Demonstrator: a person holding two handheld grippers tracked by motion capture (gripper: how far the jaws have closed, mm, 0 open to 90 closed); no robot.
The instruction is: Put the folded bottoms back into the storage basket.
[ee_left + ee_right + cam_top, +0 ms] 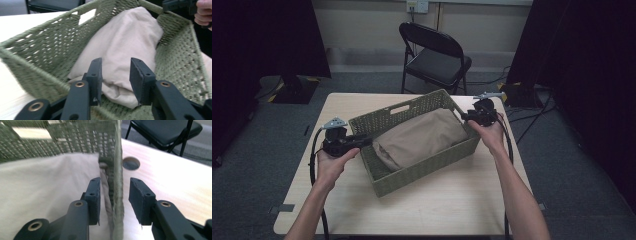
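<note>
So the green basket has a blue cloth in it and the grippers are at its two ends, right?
Not blue. The cloth in the green basket is beige, as the high view shows. The left gripper and right gripper are indeed at its two ends.

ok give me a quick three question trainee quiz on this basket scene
1. What lies inside the green woven rectangular basket?
2. True or false: the right hand-held gripper has the basket's wall between its jaws.
3. The left hand-held gripper is at the basket's: A) far long side B) left short end C) middle

Key
1. A folded beige cloth.
2. True, one jaw inside, one outside, with gaps showing.
3. B
</note>
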